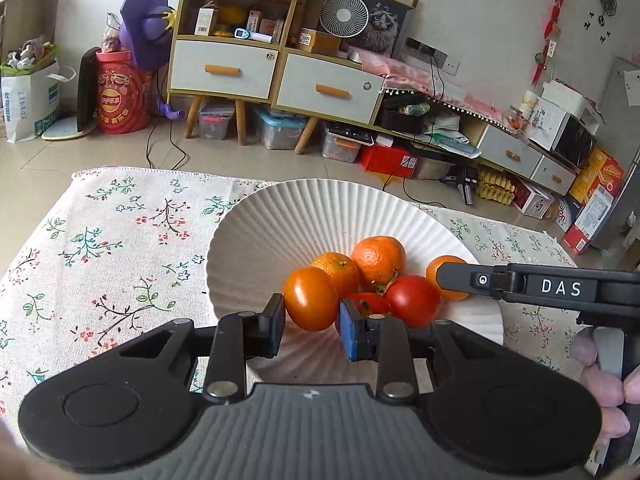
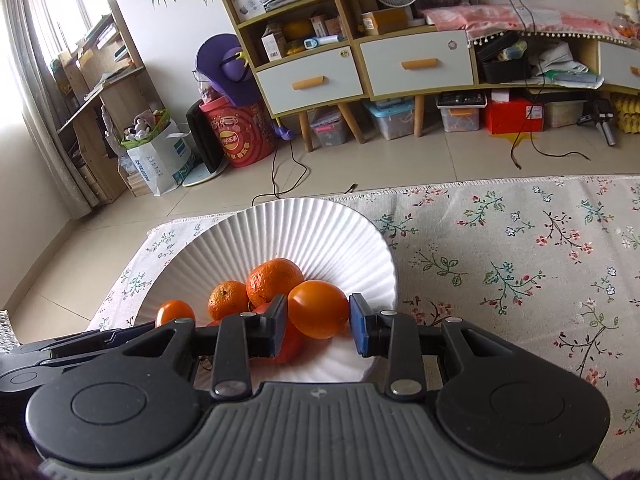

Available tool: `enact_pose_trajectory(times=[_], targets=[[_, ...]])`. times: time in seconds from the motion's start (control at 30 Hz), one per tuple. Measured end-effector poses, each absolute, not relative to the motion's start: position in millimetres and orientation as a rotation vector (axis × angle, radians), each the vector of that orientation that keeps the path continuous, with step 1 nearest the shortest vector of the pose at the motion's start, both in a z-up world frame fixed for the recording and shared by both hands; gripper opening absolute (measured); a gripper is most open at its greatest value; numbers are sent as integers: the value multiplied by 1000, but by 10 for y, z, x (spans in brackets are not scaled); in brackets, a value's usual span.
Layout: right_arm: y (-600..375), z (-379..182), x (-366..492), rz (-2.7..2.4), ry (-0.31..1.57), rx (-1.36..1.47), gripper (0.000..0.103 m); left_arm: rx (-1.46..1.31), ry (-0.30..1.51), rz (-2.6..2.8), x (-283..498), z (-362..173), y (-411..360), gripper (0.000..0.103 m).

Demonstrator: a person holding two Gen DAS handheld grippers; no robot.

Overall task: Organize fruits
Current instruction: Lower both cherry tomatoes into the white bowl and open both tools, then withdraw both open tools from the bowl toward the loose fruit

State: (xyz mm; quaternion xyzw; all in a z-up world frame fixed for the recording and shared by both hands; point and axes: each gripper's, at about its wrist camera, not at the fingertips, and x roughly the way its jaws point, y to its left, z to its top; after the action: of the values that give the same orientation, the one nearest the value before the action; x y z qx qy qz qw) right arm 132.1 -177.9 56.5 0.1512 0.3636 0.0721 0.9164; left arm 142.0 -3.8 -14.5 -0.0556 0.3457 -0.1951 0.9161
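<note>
A white ribbed plate (image 1: 280, 216) (image 2: 320, 232) on the floral cloth holds two tangerines (image 1: 378, 258) (image 2: 274, 280), red tomatoes (image 1: 412, 300) and orange tomatoes. In the left wrist view my left gripper (image 1: 312, 320) has its pads on both sides of an orange tomato (image 1: 310, 296) over the plate's near side. In the right wrist view my right gripper (image 2: 318, 326) has its pads on both sides of another orange tomato (image 2: 318, 308) above the plate. The right gripper's finger (image 1: 472, 280) also shows in the left wrist view, in front of that tomato.
The table has a floral tablecloth (image 1: 100, 248) (image 2: 520, 264). Beyond its far edge is a tiled floor with a shelf unit with drawers (image 1: 280, 68), storage boxes, cables and a red drum (image 1: 120, 96).
</note>
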Motion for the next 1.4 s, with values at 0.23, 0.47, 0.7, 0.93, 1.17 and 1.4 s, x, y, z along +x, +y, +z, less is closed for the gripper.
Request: enact_pose_trajectory(times=[0.23,0.47,0.7,0.93,1.17,1.4], targets=[[-1787,592,1302,142,743,320,34,-118,710,-401,1414,-137,-41,27],[-1803,672,1264,131,740,320,44,-106,706,-392,1390,-73,-53,44],[-1831,768,1173,118,742,323,63,-58,691,-385,1289,52,-45,66],[-1818,821,1064,116,762,291,82,-4,687,-353,1156,155,27,88],[-1799,818,873,136,772,231,95,41,709,-353,980,151,174,97],[-1760,747,691,171,801,198,99,77,747,-367,807,84,307,98]])
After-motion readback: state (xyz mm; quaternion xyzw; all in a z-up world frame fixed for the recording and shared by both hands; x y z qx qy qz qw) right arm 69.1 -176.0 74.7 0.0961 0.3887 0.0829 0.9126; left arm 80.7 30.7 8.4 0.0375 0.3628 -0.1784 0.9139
